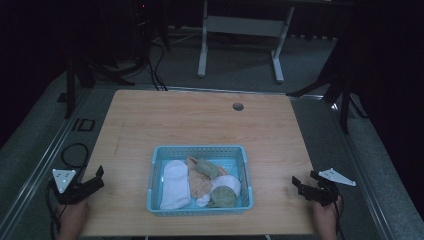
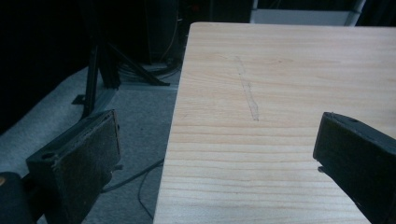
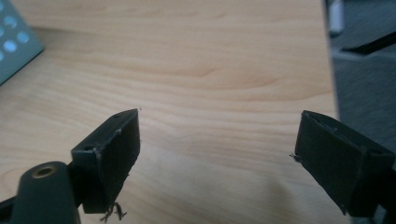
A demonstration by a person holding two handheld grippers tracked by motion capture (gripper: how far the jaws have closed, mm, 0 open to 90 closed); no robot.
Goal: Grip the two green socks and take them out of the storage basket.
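**Both grippers wait apart from the sock basket**

We see a light blue basket (image 1: 156, 172) standing on the wooden table (image 1: 200, 125), toward its near edge and about midway between left and right. Inside it lies a heap of socks: a white sock (image 1: 175, 184) along the left side, a peach sock (image 1: 200, 182) in the middle, a green sock (image 1: 207, 168) toward the far side and another green sock (image 1: 223, 196) at the near right, with more white fabric between them.

Our left gripper (image 1: 98, 177) sits at the table's near left corner, well apart from the basket. Its jaws stand spread wide; in the left gripper view (image 2: 215, 149) there is only bare wood and the table's left edge between them.

Our right gripper (image 1: 300, 182) rests at the near right edge, also well apart from the basket. Its jaws are spread wide with nothing between them; in the right gripper view (image 3: 217, 144) a corner of the basket (image 3: 16, 42) shows at the far left.
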